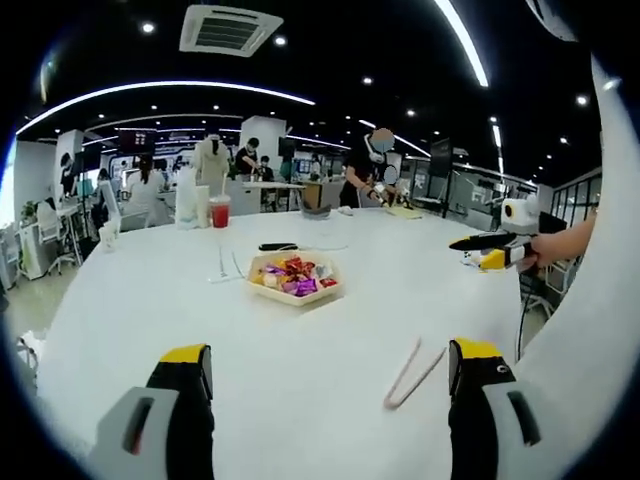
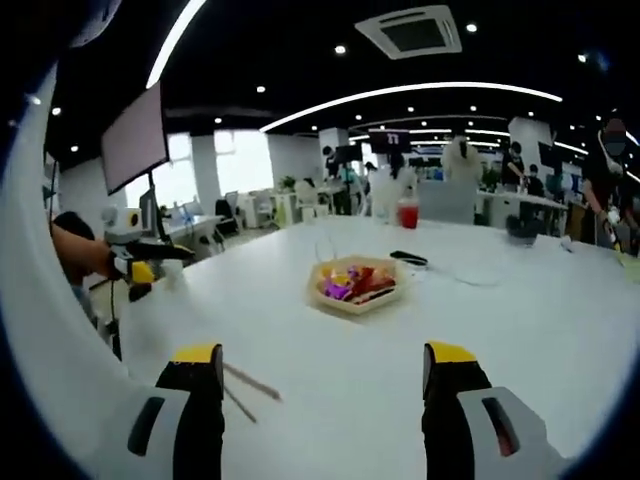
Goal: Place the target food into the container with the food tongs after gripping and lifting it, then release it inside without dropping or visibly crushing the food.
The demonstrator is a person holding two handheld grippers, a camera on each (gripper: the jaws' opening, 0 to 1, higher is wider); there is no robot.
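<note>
Lying flat on the white counter (image 1: 150, 300), the pink food tongs (image 1: 413, 375) are being seen at the lower right of the left gripper view, just inside the right-hand jaw of the left tongs (image 1: 330, 352). The left tongs are being held wide apart, with nothing between the yellow-tipped jaws, and they are not touching the food tongs.

A shallow tray (image 1: 295, 278) of colourfully wrapped snacks is being shown near the middle of that frame, well beyond the jaws. Behind it a dark flat object (image 1: 278, 246) is lying on the counter, and a red cup (image 1: 220, 211) is standing at the upper left. At the right edge the right tongs (image 1: 490, 250) are being gripped by a hand (image 1: 560, 245) above the counter's edge.

In the right gripper view the right tongs (image 2: 323, 351) are likewise being held wide apart and empty, above the counter (image 2: 520, 300). The food tongs (image 2: 250, 385) are being seen at the lower left, just beside the left-hand jaw. The tray (image 2: 357, 283) is sitting at the centre of the frame, with the dark object (image 2: 408, 258) and the red cup (image 2: 407, 214) behind it. At the left edge the left tongs (image 2: 150, 262) are being held by a hand (image 2: 85, 255). People are being seen at desks in the background.
</note>
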